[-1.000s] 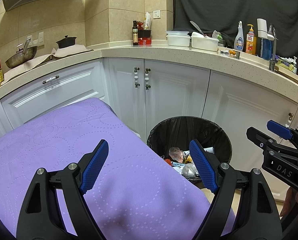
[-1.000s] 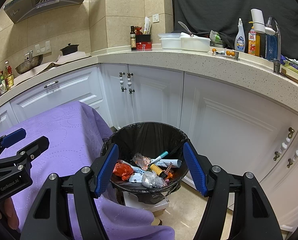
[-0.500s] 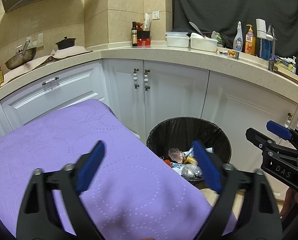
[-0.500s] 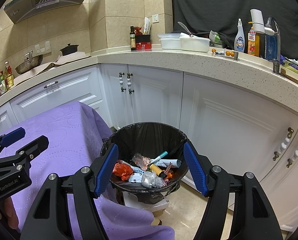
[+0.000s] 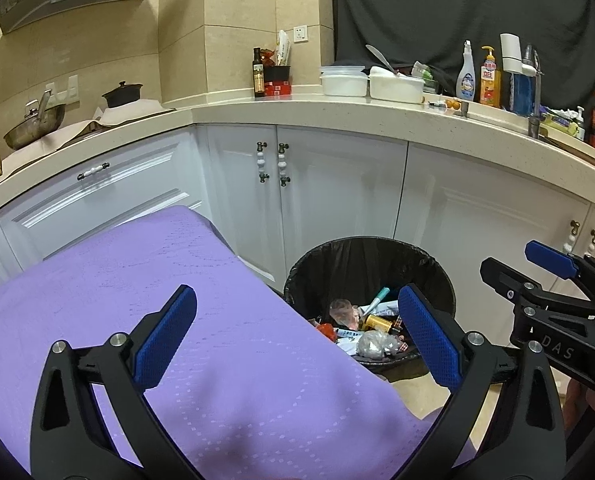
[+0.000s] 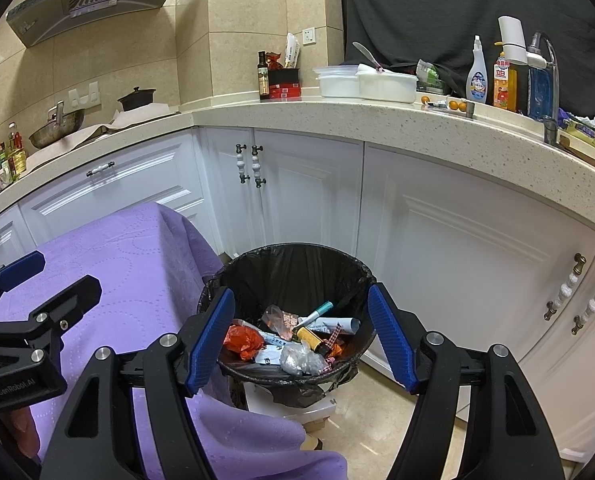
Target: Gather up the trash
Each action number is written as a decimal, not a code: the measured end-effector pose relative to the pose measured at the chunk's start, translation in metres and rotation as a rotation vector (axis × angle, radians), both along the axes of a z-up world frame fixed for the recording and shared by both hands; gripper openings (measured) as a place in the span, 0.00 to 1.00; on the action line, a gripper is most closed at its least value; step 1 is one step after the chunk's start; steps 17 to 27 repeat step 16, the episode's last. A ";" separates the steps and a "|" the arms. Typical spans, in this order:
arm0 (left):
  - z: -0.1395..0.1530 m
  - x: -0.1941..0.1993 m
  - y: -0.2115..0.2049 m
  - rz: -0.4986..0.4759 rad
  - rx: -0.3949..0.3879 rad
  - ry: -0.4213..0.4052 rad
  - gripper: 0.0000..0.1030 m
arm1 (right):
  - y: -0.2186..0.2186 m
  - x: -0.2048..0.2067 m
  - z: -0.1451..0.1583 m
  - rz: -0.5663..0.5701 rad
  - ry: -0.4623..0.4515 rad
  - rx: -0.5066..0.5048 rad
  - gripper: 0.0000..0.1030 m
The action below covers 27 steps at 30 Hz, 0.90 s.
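A bin with a black liner (image 6: 293, 264) stands on the floor beside the purple-covered table (image 6: 109, 264). It holds mixed trash (image 6: 293, 340): an orange wrapper, a crumpled clear bag, a teal marker, paper. The bin also shows in the left wrist view (image 5: 369, 256). My right gripper (image 6: 301, 336) is open and empty, above the bin's near rim. My left gripper (image 5: 297, 336) is open and empty, above the table's right edge next to the bin. The right gripper shows side-on in the left wrist view (image 5: 553, 292), and the left gripper in the right wrist view (image 6: 29, 304).
White cabinets (image 6: 309, 192) stand close behind the bin under a curved stone counter (image 6: 377, 120) carrying tubs, bottles and a wok. The purple cloth (image 5: 137, 280) hangs over the table's edge toward the bin. Beige floor (image 6: 361, 432) lies in front.
The left gripper has shifted slightly, bringing more of the bin's contents into its view. The right gripper has hardly moved. Both stay open.
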<state>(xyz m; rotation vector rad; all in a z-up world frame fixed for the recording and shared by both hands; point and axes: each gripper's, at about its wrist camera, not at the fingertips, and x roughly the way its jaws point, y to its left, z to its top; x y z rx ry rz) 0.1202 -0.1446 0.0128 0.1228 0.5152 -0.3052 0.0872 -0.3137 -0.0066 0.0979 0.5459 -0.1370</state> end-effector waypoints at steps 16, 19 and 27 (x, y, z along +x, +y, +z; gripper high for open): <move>0.004 0.011 0.027 0.078 0.020 0.028 0.95 | 0.020 0.011 0.004 0.058 -0.008 0.011 0.77; 0.004 0.011 0.027 0.078 0.020 0.028 0.95 | 0.020 0.011 0.004 0.058 -0.008 0.011 0.77; 0.004 0.011 0.027 0.078 0.020 0.028 0.95 | 0.020 0.011 0.004 0.058 -0.008 0.011 0.77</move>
